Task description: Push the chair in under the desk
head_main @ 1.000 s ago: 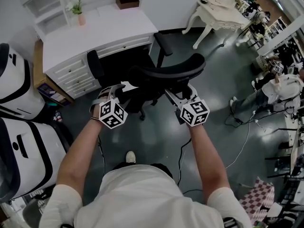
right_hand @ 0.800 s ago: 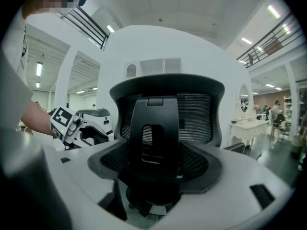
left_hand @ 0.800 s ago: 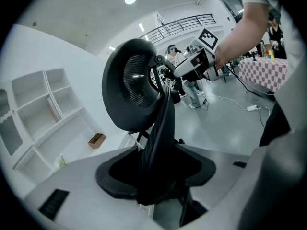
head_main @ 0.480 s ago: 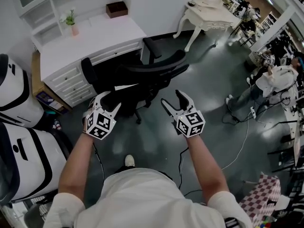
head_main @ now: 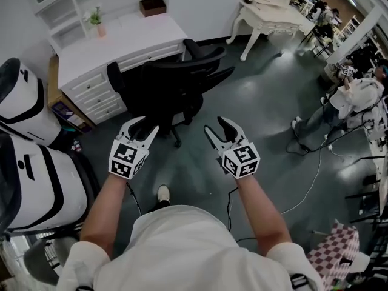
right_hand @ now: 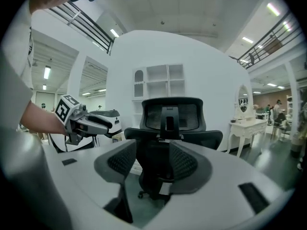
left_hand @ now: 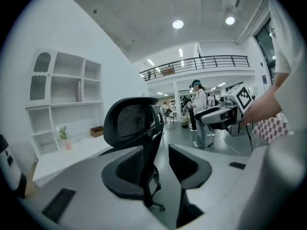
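The black mesh office chair (head_main: 176, 80) stands with its seat against the front of the white desk (head_main: 127, 38), backrest toward me. Both grippers hang apart from it over the grey floor. My left gripper (head_main: 143, 128) and right gripper (head_main: 216, 127) are open, their jaws closing with nothing between them. In the left gripper view the chair (left_hand: 136, 126) shows beyond the jaws of my left gripper (left_hand: 160, 171), with the right gripper (left_hand: 223, 113) off to the side. The right gripper view looks squarely at the chair's back (right_hand: 168, 121) past my right gripper (right_hand: 153, 164).
A small plant (head_main: 97, 20) and a brown box (head_main: 153, 6) sit on the desk. Large white machines (head_main: 27, 138) stand at the left. An ornate white table (head_main: 273, 11) is at the far right, a person (head_main: 357, 99) beyond it. Cables (head_main: 306, 183) trail across the floor.
The chair has rolled away from me toward the desk. Both grippers have come off its backrest and drawn back; their jaws stand narrower than before.
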`<state>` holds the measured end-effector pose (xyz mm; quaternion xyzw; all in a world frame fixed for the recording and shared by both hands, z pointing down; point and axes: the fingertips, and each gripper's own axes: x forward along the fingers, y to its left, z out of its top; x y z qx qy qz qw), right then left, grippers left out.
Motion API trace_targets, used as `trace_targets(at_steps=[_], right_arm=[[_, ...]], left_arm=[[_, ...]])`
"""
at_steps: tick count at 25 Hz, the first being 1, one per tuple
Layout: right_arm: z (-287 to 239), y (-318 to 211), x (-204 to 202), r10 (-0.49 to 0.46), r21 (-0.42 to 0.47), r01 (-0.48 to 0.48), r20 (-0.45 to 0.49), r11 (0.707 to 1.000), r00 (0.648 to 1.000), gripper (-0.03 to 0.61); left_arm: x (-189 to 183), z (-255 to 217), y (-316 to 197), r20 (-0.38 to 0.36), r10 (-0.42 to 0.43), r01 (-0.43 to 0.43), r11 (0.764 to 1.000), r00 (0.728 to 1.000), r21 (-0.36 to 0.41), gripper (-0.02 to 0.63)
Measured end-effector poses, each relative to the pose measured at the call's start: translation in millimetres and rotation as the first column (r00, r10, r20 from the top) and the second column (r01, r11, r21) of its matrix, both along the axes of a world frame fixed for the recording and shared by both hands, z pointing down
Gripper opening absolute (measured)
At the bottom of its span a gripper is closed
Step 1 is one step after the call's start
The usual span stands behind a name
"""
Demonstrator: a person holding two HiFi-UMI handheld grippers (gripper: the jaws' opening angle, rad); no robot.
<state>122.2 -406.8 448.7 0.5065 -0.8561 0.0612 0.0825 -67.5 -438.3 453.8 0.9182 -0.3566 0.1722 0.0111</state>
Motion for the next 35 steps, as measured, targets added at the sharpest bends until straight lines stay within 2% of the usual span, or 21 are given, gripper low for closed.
trace_targets(at_steps=[3, 7, 11, 16, 22, 35], right_arm=[[-7, 18, 3, -0.016, 0.021, 0.015, 0.014, 1.0, 1.0, 0.176], [-10, 47, 5, -0.041, 0.026, 0.04, 0.033, 0.999, 0.999, 0.119], [-9, 83, 8, -0.055, 0.025, 0.054, 0.033, 0.998, 0.998, 0.02], [-4, 134, 10, -0.092, -0.001, 0.092, 0.035, 0.996, 0.995, 0.005], [6, 192, 19, -0.133, -0.018, 0.132, -0.01, 0.991, 0.991, 0.005], [19, 270, 36, -0.147, -0.052, 0.148, 0.017, 0.988, 0.989, 0.005]], left_arm=[[9, -4, 27, -0.067, -0.026, 0.023, 0.999, 0.997, -0.038, 0.129], [25, -7, 69, -0.117, -0.041, 0.034, 0.997, 0.992, -0.064, 0.06], [42, -11, 113, -0.177, -0.047, 0.028, 0.994, 0.983, -0.105, 0.004], [64, -11, 167, -0.207, -0.024, -0.005, 0.99, 0.978, -0.138, -0.003], [82, -9, 223, -0.202, -0.011, -0.019, 0.989, 0.979, -0.144, -0.003], [84, 0, 301, -0.215, -0.027, -0.016, 0.981, 0.976, -0.193, -0.003]])
